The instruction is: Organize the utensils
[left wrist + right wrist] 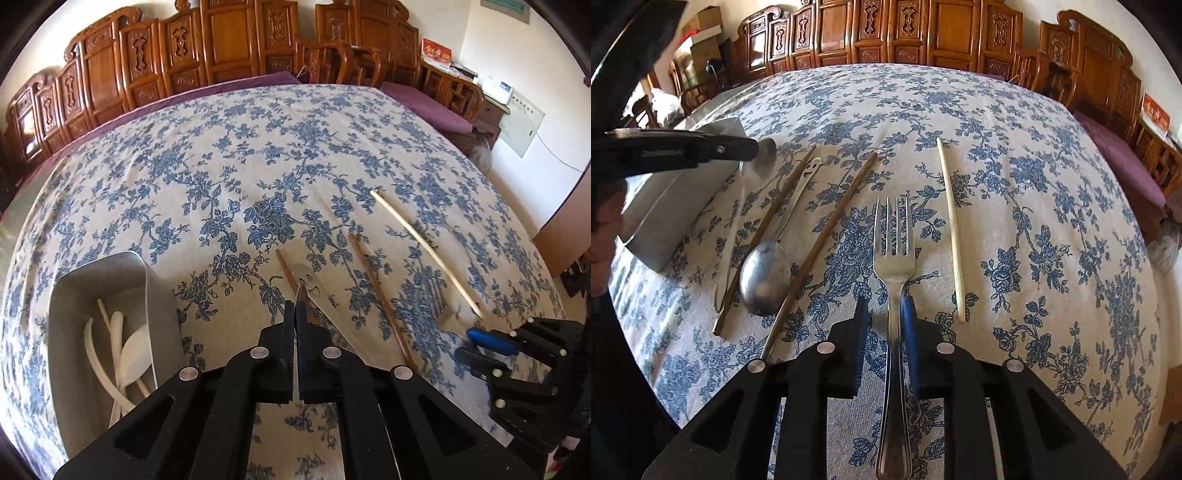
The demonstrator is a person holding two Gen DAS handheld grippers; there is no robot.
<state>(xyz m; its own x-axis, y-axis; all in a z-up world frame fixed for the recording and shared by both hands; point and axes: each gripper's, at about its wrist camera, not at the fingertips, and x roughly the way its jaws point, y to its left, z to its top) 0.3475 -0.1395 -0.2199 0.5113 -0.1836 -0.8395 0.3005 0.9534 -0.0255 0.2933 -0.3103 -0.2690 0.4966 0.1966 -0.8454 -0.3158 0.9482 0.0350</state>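
Right hand-held gripper (885, 314) straddles the fork (894, 258) handle, jaws apart, only its right pad touching it. Left hand-held gripper (295, 314) is pinched shut above the spoon (768, 269), which lies between two brown chopsticks (816, 254) on the cloth-covered bench (1034, 184). A pale chopstick (951, 225) lies right of the fork. A grey tray (74, 332) holds white utensils (122, 354).

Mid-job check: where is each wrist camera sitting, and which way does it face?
Left wrist: on the left gripper, low over the tablecloth, facing the carved chairs; its shut fingers show, tray at left, right gripper at right edge.
Right wrist: on the right gripper, looking along the fork between its open fingers; left gripper enters upper left.
Shared: both see the tray, pale chopstick and the other gripper.
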